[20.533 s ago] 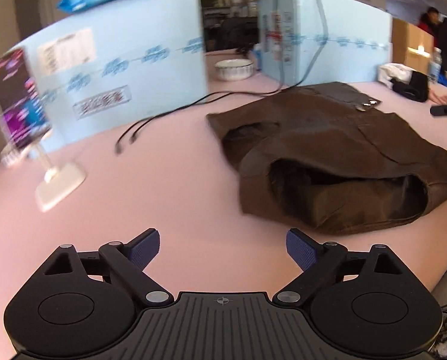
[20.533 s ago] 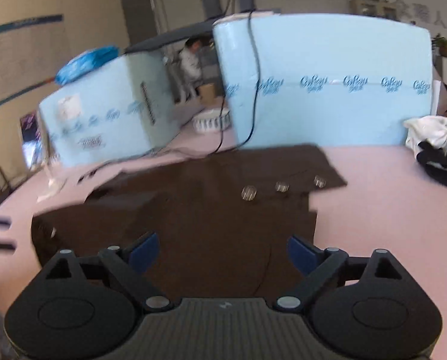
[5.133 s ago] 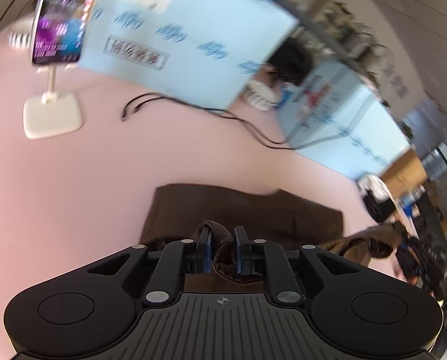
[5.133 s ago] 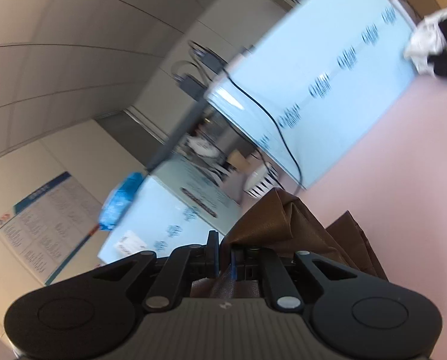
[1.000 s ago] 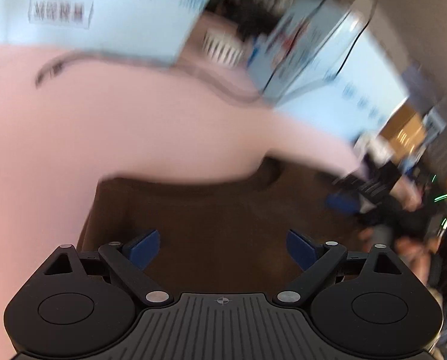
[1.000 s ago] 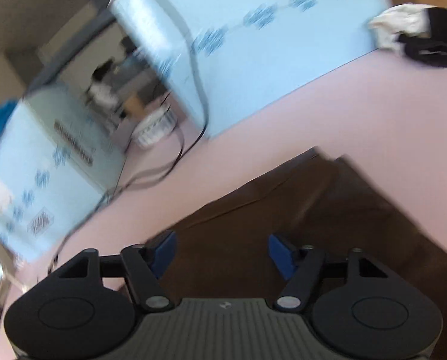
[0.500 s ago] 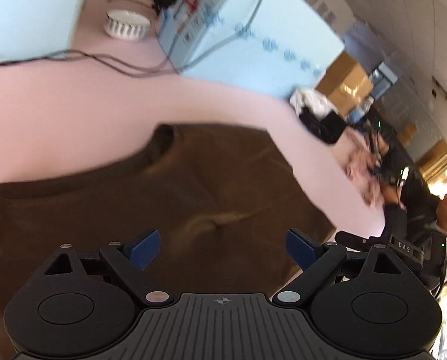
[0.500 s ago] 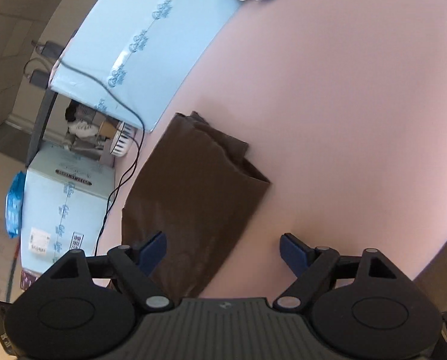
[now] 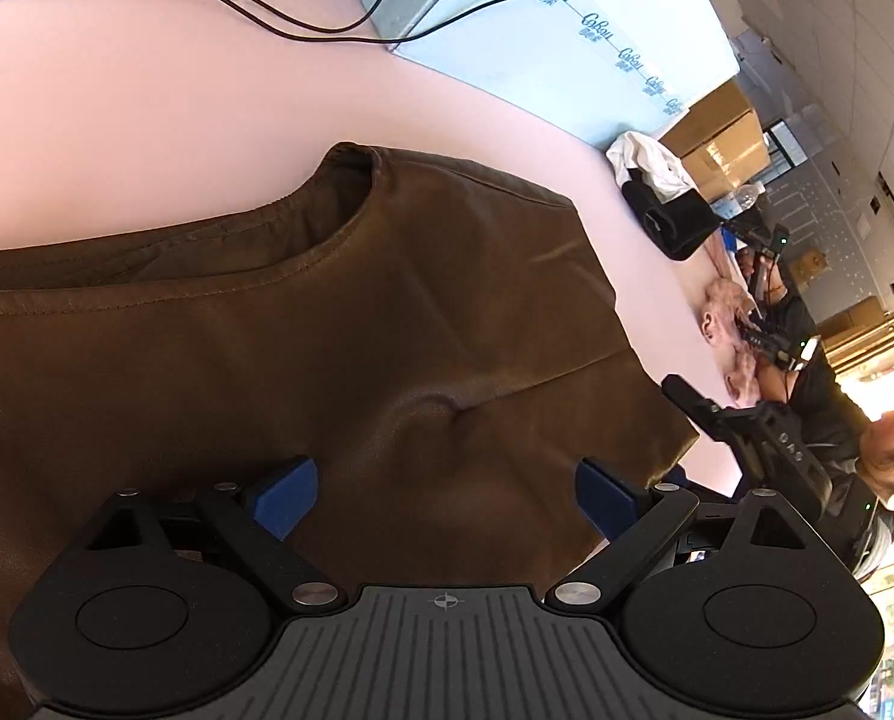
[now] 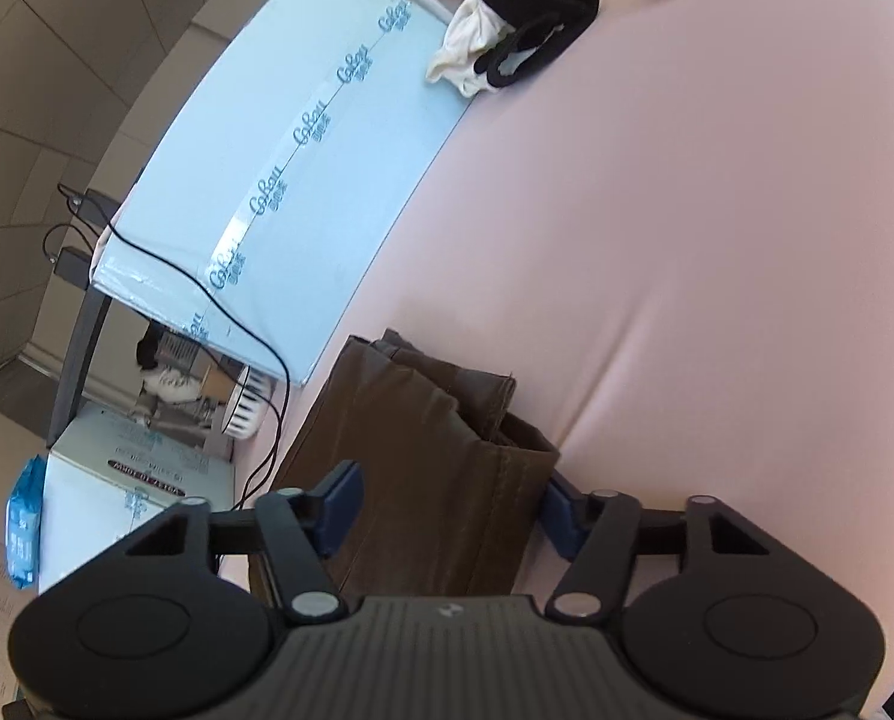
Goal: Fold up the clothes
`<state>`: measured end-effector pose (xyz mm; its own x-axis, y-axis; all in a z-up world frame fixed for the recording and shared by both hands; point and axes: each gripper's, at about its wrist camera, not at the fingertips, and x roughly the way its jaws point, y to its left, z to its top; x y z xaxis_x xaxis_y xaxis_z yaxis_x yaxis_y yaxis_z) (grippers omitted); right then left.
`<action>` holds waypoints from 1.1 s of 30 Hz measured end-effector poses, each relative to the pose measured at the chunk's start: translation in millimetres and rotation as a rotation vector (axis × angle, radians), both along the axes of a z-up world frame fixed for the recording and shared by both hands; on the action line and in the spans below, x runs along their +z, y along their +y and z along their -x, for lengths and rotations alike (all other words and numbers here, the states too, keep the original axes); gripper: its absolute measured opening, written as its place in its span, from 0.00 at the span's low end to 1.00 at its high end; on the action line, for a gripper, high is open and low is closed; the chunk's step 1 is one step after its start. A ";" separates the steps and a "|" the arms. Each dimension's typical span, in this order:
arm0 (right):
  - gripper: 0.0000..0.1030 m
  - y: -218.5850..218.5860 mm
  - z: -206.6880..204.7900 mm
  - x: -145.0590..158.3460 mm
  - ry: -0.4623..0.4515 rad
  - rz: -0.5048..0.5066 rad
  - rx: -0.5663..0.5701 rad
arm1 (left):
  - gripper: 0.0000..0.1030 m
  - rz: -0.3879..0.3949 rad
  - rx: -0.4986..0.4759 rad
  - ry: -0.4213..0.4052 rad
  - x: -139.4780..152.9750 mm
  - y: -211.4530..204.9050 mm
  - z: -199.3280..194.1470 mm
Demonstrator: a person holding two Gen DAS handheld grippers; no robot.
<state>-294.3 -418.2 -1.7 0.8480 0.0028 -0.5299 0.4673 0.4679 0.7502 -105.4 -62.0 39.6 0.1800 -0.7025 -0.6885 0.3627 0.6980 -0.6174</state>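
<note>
Both tongs let go of the garment (image 9: 327, 360) seconds ago; now the left tongs (image 9: 445, 495) hang apart above it on the table (image 10: 717, 240), while the right tongs (image 10: 450, 513) are closing astride its folded corner, seemingly for another fold.

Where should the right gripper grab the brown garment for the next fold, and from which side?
Probably the stacked corner of the brown garment, coming in low along the pink table from the near edge. In the right wrist view the layers end together there in a thin flat edge, already between the fingers of the right gripper, whose jaws are closing. The left gripper hangs open over the flat middle, which offers no edge.
</note>
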 end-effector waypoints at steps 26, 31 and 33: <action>0.16 196.7 10.1 59.9 -0.543 0.998 0.783 | 0.96 0.207 0.316 -0.033 13.6 74.1 3.2; 0.17 210.5 -6.5 55.2 -0.463 0.933 0.872 | 0.96 0.250 0.395 -0.114 36.2 105.0 12.4; 0.17 212.5 -11.8 54.0 -0.437 0.890 0.905 | 0.97 0.250 0.406 -0.136 40.6 111.8 14.5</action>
<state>-282.5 -205.7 52.3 0.8303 0.4470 -0.3328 -0.4617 0.8862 0.0384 -119.9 49.9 80.2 0.5497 -0.6981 -0.4589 0.1812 0.6358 -0.7502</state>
